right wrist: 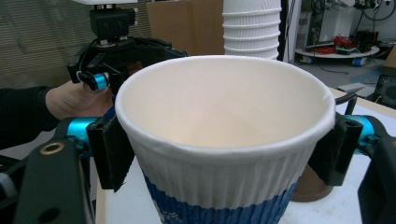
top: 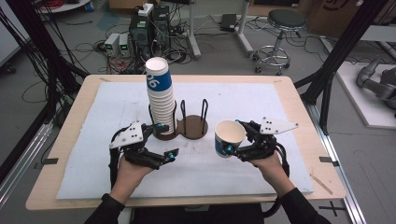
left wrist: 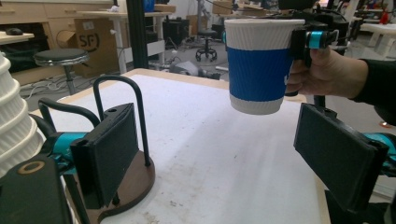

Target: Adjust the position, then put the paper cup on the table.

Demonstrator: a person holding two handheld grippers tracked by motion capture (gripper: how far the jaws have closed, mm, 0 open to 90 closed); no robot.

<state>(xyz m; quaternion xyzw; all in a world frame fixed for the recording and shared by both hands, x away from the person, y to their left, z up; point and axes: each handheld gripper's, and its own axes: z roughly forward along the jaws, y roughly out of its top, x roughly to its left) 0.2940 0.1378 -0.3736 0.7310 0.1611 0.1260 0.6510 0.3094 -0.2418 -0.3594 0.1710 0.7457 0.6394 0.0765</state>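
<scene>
A single white paper cup with a blue band hangs tilted above the white mat, right of the holder. My right gripper is shut on it, one pad on each side below the rim. A tall stack of the same cups stands in the left slot of a brown two-slot holder with black wire loops. My left gripper stands open just in front of the stack's foot, with nothing between its pads. The held cup hangs beyond them, off the mat.
The white mat covers most of the wooden table. The holder's right slot has nothing in it. Beyond the far edge stand a stool, computer boxes and cables on the floor. Black frame posts flank the table.
</scene>
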